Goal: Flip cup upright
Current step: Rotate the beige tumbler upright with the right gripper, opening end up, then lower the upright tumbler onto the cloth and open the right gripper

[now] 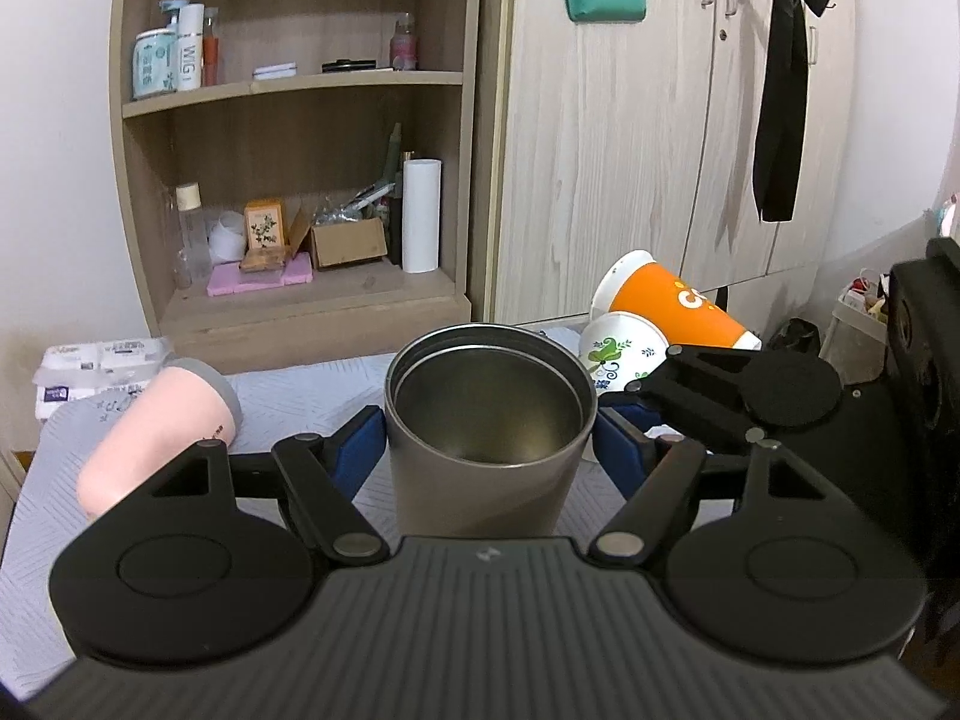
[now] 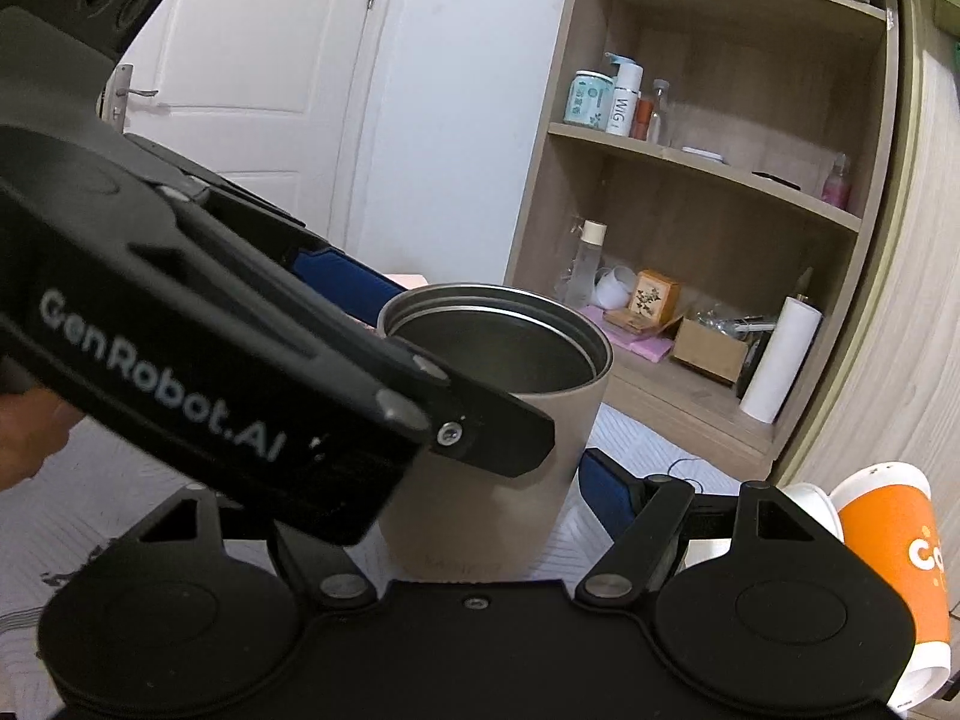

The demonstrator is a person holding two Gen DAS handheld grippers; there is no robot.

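Observation:
A grey-brown metal cup (image 1: 486, 468) stands upright with its mouth up on the pale quilted mat (image 1: 312, 396). My left gripper (image 1: 487, 450) has its blue pads on both sides of the cup and looks shut on it. The cup also shows in the right wrist view (image 2: 492, 456). My right gripper (image 2: 480, 480) sits around the cup from another side; its right pad (image 2: 603, 492) stands a little apart from the wall, and the left gripper's body (image 2: 198, 354) hides its left pad.
A pink cup (image 1: 159, 432) lies on its side at the left. An orange paper cup (image 1: 672, 306) and a floral paper cup (image 1: 624, 354) lie at the right. A wooden shelf unit (image 1: 300, 138) and a wardrobe (image 1: 630, 120) stand behind the mat.

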